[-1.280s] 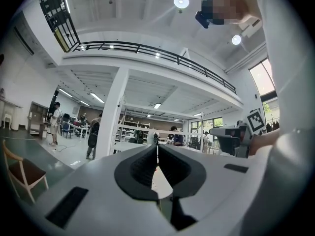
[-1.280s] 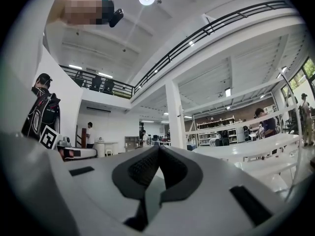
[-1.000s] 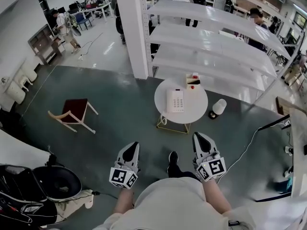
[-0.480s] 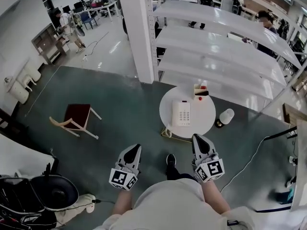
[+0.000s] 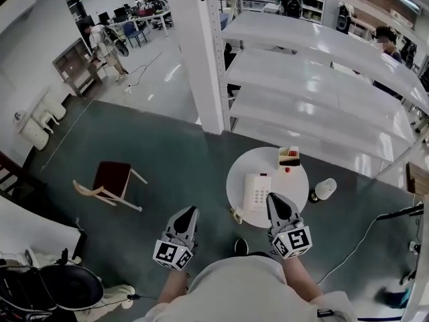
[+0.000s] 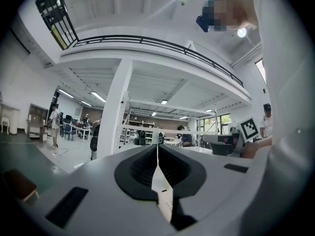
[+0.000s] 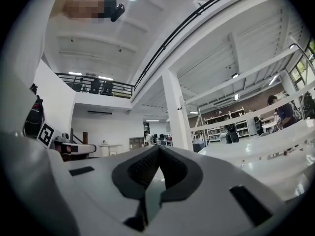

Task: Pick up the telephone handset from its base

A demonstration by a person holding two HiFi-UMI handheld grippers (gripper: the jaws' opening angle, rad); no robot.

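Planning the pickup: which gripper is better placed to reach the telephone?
Right, probably. The right gripper sits at the round table's edge beside the telephone; the left gripper is over floor, farther away.

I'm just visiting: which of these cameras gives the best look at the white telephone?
The head view: it looks down on the telephone, lying on the small round table. Both gripper views look level across the hall, past their own closed jaws, and show nothing of it.

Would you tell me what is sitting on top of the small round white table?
A white telephone and, at the far edge, a small box. The right tongs hide part of the table's near side.
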